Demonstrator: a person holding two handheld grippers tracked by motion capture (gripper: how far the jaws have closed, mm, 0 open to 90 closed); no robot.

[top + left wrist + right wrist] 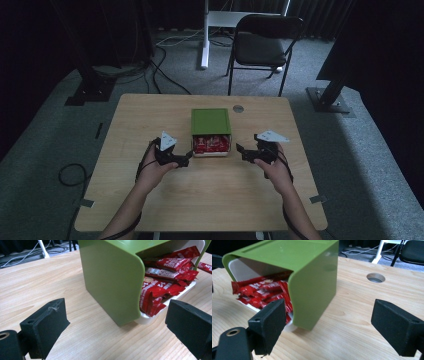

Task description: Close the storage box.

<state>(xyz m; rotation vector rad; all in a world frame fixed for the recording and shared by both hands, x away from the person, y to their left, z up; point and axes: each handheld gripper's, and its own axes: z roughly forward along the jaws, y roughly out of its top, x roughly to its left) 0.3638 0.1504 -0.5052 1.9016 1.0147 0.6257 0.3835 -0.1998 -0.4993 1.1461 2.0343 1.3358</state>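
A light wooden table stands on grey carpet in a dim room. Left gripper and right gripper, jaws wide and empty, flank the green plastic box of red wrapped bars mid-table.

Dim high view, dark surroundings, brighter gripper views, slight blur

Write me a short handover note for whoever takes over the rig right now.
Left gripper: open, holding nothing, just left of the green box.
Right gripper: open, holding nothing, just right of it.
The box sits mid-table with its open front facing the person; red snack packets fill its white inner tray.
Done: nothing gripped so far, packets all inside.
Left: probably to take hold of the box or pull packets out.
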